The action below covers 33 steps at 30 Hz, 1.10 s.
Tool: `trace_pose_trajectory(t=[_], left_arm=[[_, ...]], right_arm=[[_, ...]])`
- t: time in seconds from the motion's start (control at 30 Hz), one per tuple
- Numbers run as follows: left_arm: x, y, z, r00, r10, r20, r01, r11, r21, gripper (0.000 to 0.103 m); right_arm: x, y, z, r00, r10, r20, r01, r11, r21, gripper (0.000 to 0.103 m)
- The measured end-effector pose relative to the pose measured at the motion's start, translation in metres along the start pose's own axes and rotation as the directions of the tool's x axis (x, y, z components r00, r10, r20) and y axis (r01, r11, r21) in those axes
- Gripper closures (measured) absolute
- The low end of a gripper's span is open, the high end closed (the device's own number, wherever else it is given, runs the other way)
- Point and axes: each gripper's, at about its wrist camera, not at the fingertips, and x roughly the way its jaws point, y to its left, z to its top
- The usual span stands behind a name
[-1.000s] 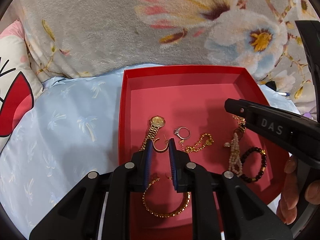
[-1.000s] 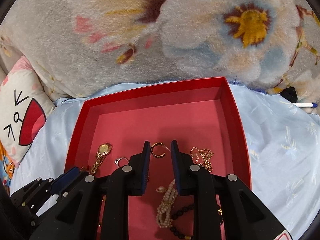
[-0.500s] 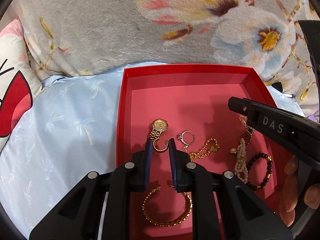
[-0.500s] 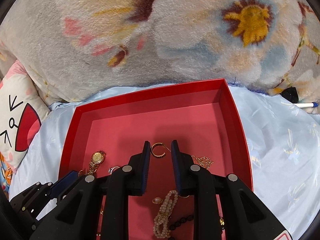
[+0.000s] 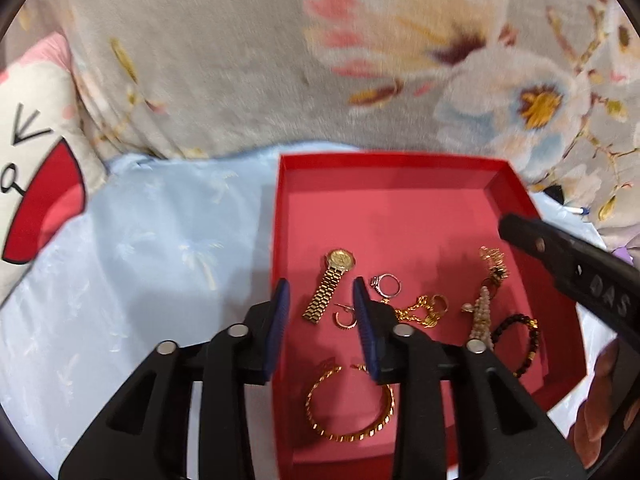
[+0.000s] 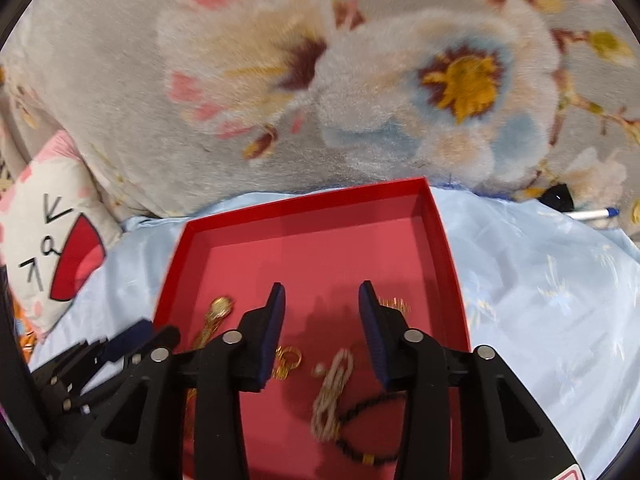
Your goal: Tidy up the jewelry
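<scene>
Left hand-held gripper (image 5: 320, 316) hangs with jaws wide, empty, a small gold hoop earring (image 5: 345, 315) and gold watch (image 5: 331, 285) lying between its tips in the red tray (image 5: 384, 160). "DAS" reads on the right hand-held gripper (image 6: 322, 310), jaws wide too, over the pearl strand (image 6: 332, 392). Gold bangle (image 5: 350, 404) lies nearer, on the tray floor.

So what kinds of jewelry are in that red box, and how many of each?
Watch: 1
Ring: 1
Small hoop earring: 1
Gold bangle: 1
Gold chain: 1
Pearl strand: 1
Dark bead bracelet: 1
Gold tangle at the far right, kind unclear: 1
Total: 8 in the red box
</scene>
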Motion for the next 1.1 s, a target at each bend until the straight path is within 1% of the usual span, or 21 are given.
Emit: trace_pose_trajectory(t=[0.03,0.1,0.13,0.17,0.23,0.3,0.37,0.43,0.5,0.57,0.67,0.73,0.8,0.83,0.87,0.93,1.03,1.1], left_arm=[[-0.010,0.001,-0.003,1.000,0.001,0.021,-0.001,1.000,0.001,0.068],[-0.027,0.002,-0.011,0.999,0.009,0.047,-0.009,1.000,0.009,0.068],[-0.034,0.003,-0.015,0.998,0.015,0.059,-0.016,1.000,0.008,0.065],[-0.042,0.005,-0.022,0.997,0.018,0.069,-0.019,1.000,0.008,0.056],[-0.056,0.008,-0.039,0.996,0.024,0.081,-0.025,1.000,0.010,0.045],[-0.066,0.009,-0.058,0.995,0.049,0.086,-0.050,0.999,0.013,0.043],[-0.071,0.009,-0.078,0.995,0.068,0.077,-0.070,0.997,0.015,0.042],[-0.072,0.006,-0.089,0.996,0.068,0.062,-0.069,0.997,0.014,0.042],[-0.073,0.003,-0.100,0.995,0.076,0.064,-0.077,0.997,0.013,0.042],[-0.070,-0.001,-0.106,0.995,0.081,0.063,-0.082,0.996,0.018,0.037],[-0.064,-0.004,-0.113,0.994,0.093,0.056,-0.094,0.995,0.023,0.037],[-0.062,-0.006,-0.117,0.993,0.100,0.059,-0.102,0.994,0.036,0.037],[-0.062,-0.008,-0.119,0.990,0.123,0.076,-0.126,0.991,0.048,0.035],[-0.062,-0.009,-0.120,0.988,0.129,0.088,-0.134,0.989,0.054,0.033],[-0.062,-0.010,-0.119,0.987,0.129,0.093,-0.135,0.989,0.061,0.031],[-0.062,-0.012,-0.118,0.986,0.133,0.101,-0.140,0.988,0.067,0.030],[-0.062,-0.011,-0.112,0.988,0.119,0.102,-0.124,0.991,0.048,0.030],[-0.063,-0.012,-0.109,0.986,0.124,0.112,-0.130,0.990,0.046,0.030]], right_arm=[[-0.008,0.001,-0.005,1.000,-0.001,0.009,0.001,1.000,-0.001,0.063],[-0.028,0.002,-0.020,1.000,-0.004,0.024,0.004,1.000,-0.008,0.057],[-0.036,0.003,-0.027,1.000,-0.004,0.030,0.004,1.000,-0.012,0.055],[-0.046,0.005,-0.038,0.999,-0.006,0.035,0.006,1.000,-0.018,0.051],[-0.061,0.009,-0.058,0.999,-0.014,0.040,0.015,0.999,-0.037,0.046],[-0.075,0.015,-0.084,0.998,-0.025,0.053,0.028,0.998,-0.063,0.039],[-0.081,0.023,-0.107,0.997,-0.053,0.060,0.059,0.993,-0.101,0.039],[-0.085,0.031,-0.125,0.994,-0.083,0.069,0.092,0.986,-0.140,0.039],[-0.088,0.037,-0.141,0.992,-0.095,0.078,0.107,0.981,-0.164,0.037],[-0.088,0.040,-0.152,0.990,-0.112,0.087,0.127,0.974,-0.186,0.036],[-0.085,0.037,-0.161,0.986,-0.138,0.096,0.153,0.972,-0.179,0.035],[-0.080,0.034,-0.161,0.990,-0.126,0.070,0.136,0.977,-0.162,0.035],[-0.076,0.029,-0.160,0.991,-0.120,0.060,0.127,0.982,-0.138,0.035],[-0.076,0.028,-0.161,0.991,-0.120,0.060,0.127,0.982,-0.138,0.035],[-0.076,0.028,-0.160,0.990,-0.123,0.063,0.131,0.981,-0.143,0.036],[-0.077,0.030,-0.157,0.987,-0.137,0.079,0.147,0.978,-0.148,0.035],[-0.080,0.031,-0.152,0.984,-0.147,0.097,0.161,0.974,-0.159,0.035],[-0.082,0.031,-0.150,0.984,-0.141,0.105,0.156,0.975,-0.156,0.035]])
